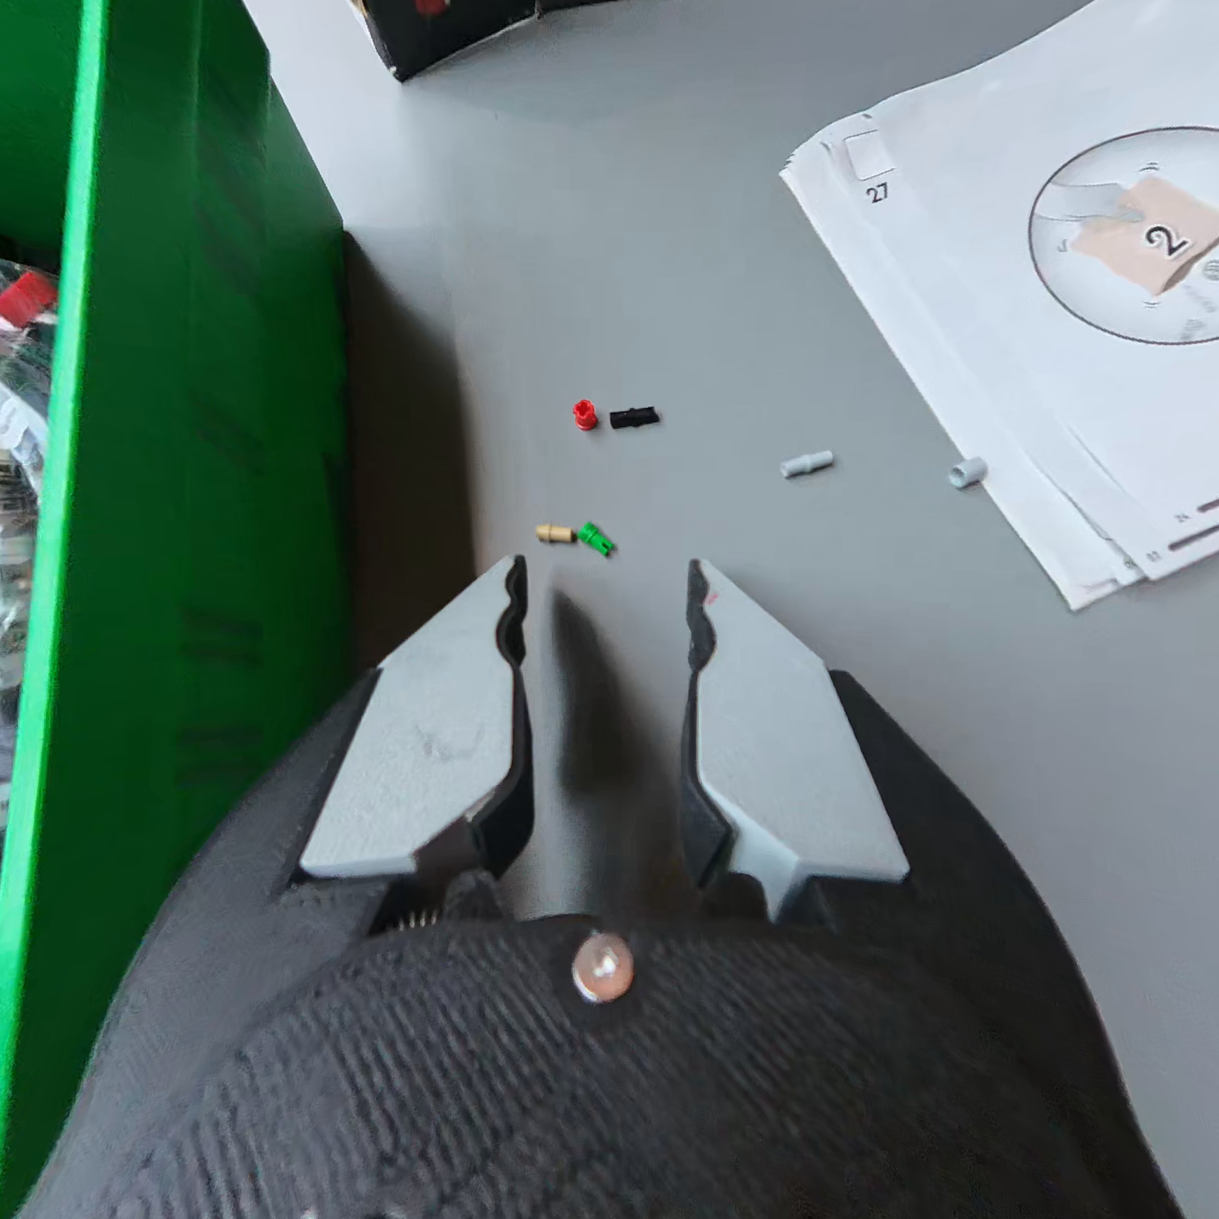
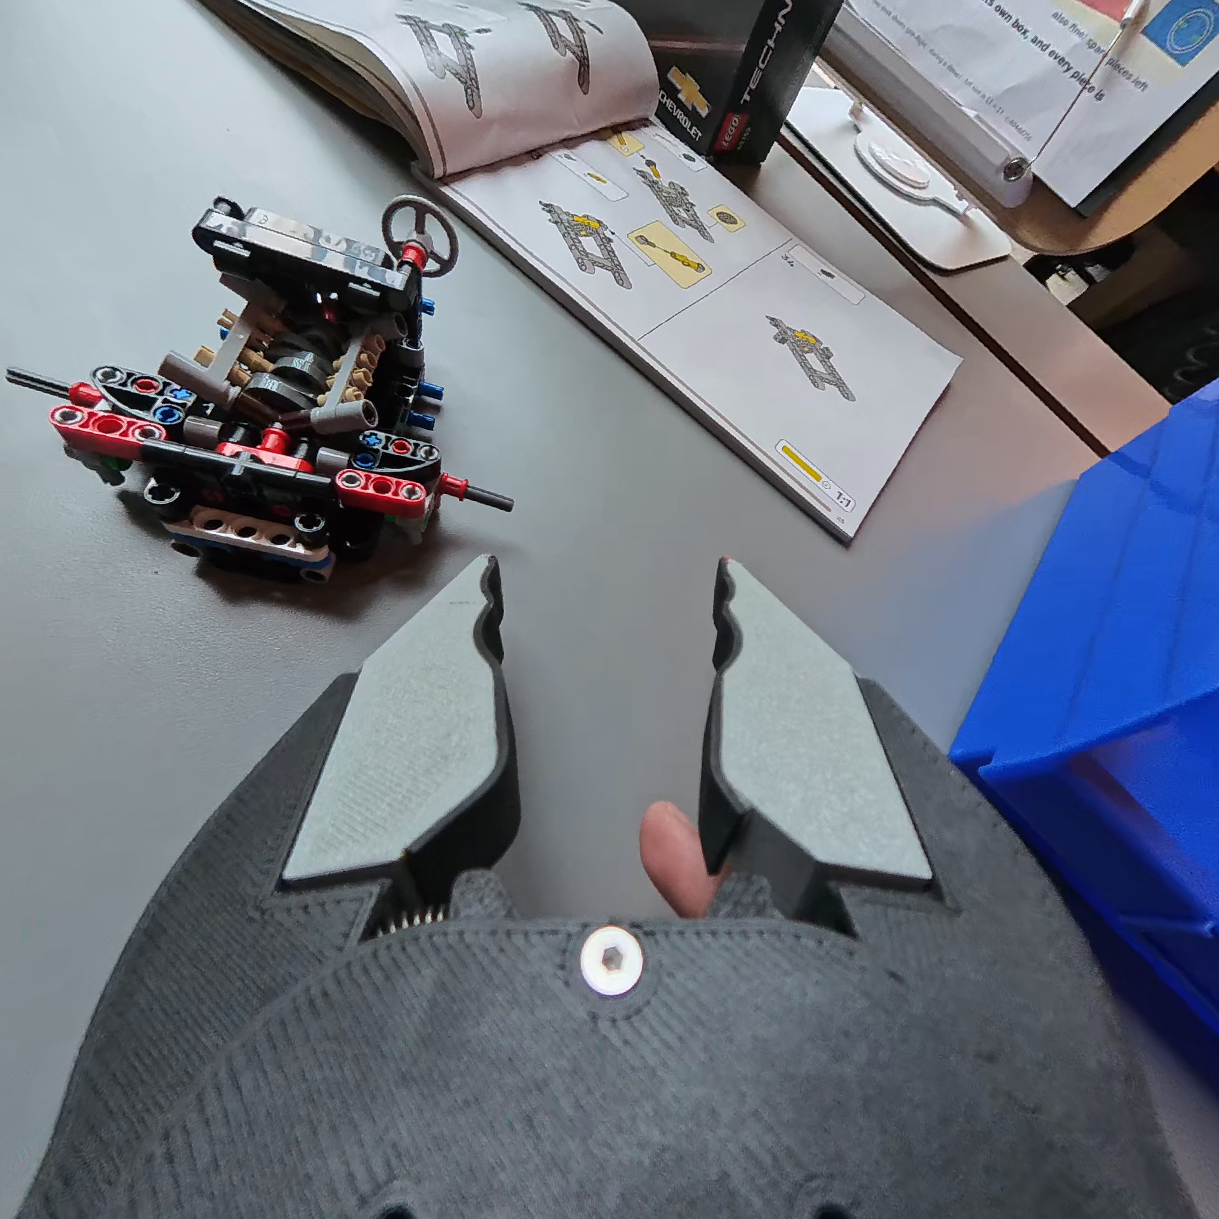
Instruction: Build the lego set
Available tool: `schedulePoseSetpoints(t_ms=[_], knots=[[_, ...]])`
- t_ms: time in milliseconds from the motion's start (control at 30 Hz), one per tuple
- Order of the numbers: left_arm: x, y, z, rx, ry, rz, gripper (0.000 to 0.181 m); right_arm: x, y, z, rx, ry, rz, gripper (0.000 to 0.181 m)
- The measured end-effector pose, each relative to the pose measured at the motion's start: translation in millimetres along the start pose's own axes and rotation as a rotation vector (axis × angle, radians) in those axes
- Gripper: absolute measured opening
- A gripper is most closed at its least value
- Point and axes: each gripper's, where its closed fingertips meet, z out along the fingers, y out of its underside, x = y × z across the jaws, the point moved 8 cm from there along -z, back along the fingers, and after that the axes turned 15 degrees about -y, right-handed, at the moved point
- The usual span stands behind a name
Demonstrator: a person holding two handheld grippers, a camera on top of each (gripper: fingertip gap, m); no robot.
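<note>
In the left wrist view my left gripper [image 1: 605, 568] is open and empty over the grey table. Just ahead of its tips lie a tan pin [image 1: 553, 533] and a green pin [image 1: 597, 539]. Farther on lie a red bush [image 1: 584, 414] and a black pin [image 1: 634, 417]. To the right lie a light grey pin [image 1: 806, 464] and a grey bush [image 1: 967, 472]. In the right wrist view my right gripper [image 2: 607, 568] is open and empty. A partly built model [image 2: 264, 402] with a steering wheel sits on the table ahead and to its left.
A green bin [image 1: 198, 396] with bagged parts stands at the left. An instruction booklet [image 1: 1029, 343] lies at the right of the left view; an open one [image 2: 712, 290] lies ahead of the right gripper. A black set box [image 2: 745, 79] stands behind. A blue bin [image 2: 1121, 659] is at right. The left gripper's tips are roughly 60 cm from the right gripper's. Measured from the fingertips, the light grey pin [image 1: 806, 464] is 6 cm or so from the left gripper and 50 cm from the right.
</note>
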Motion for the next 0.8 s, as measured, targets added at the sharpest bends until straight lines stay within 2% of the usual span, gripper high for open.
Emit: schedulePoseSetpoints(t_ms=[200, 433, 633, 733, 800], knots=[[-5, -4, 22, -0.078, -0.019, 0.053, 0.044, 0, 0, 0, 0.006, -0.013, 0.007, 0.062], [-10, -7, 31, -0.075, 0.047, -0.006, 0.035, 1, 0, -1, 0.021, -0.027, 0.024, 0.062], [-12, -3, 30, -0.046, 0.056, -0.029, 0.017, 1, 0, -1, 0.018, -0.025, 0.023, 0.062], [-11, -2, 28, -0.045, 0.051, -0.018, 0.014, 1, 0, -1, 0.018, -0.026, 0.023, 0.062], [-8, -1, 26, -0.041, 0.068, -0.011, 0.002, 1, 0, -1, 0.016, -0.025, 0.022, 0.062]])
